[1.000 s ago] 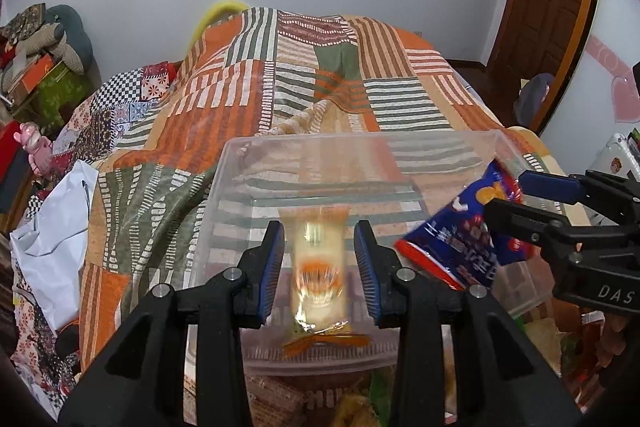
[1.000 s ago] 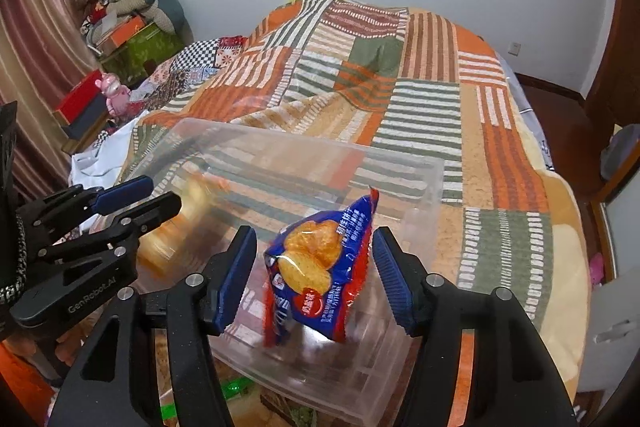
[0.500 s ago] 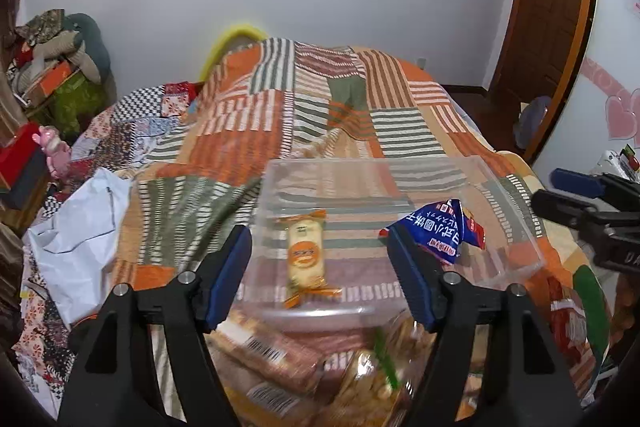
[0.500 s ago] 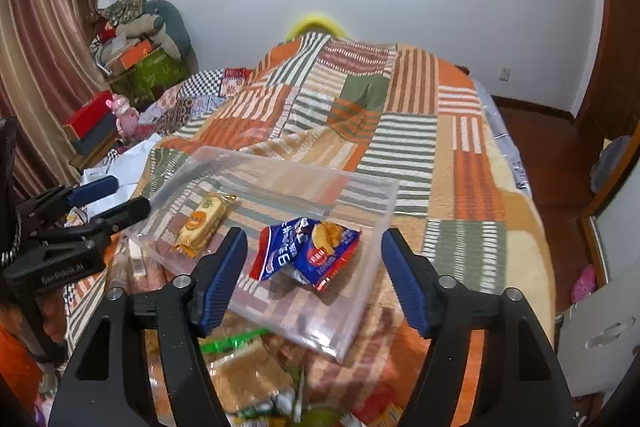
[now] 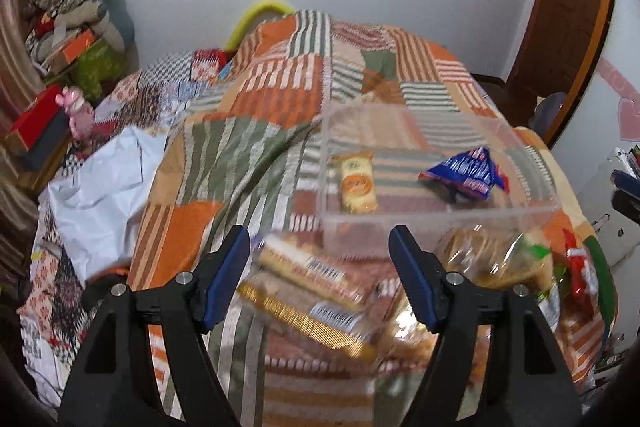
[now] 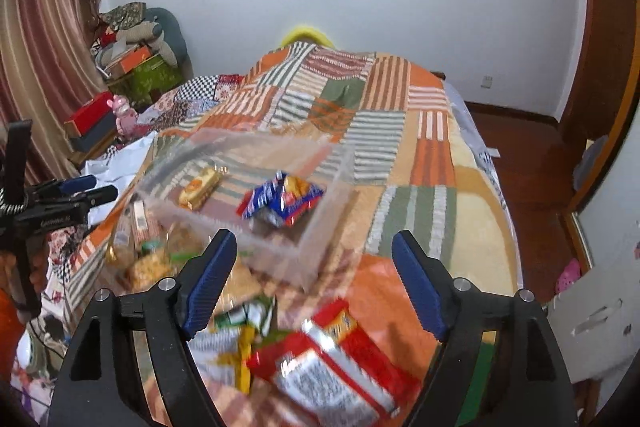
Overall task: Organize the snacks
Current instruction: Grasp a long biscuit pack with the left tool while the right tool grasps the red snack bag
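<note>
A clear plastic box [image 5: 436, 225] [image 6: 308, 259] lies on the patchwork bedspread. Inside it lie a yellow snack bar [image 5: 357, 183] [image 6: 199, 186] and a blue chip packet [image 5: 466, 173] [image 6: 282, 199]. My left gripper [image 5: 320, 277] is open and empty, above brown wafer packs [image 5: 316, 275] in front of the box. My right gripper [image 6: 314, 281] is open and empty, above a red and silver packet [image 6: 332, 367] and a green packet [image 6: 244, 315]. The left gripper also shows at the left edge of the right wrist view [image 6: 86, 189].
More loose snacks lie in front of the box: clear bags of biscuits [image 5: 488, 259] and a red packet [image 5: 578, 267]. A white plastic bag [image 5: 100, 175] lies at the bed's left. Boxes and a pink toy [image 6: 124, 113] stand left of the bed. A wooden door [image 5: 568, 7] is at the right.
Both grippers released their snacks into the box, opened wide and drew back towards me. The left gripper has also shifted left, over the loose snack pile.
</note>
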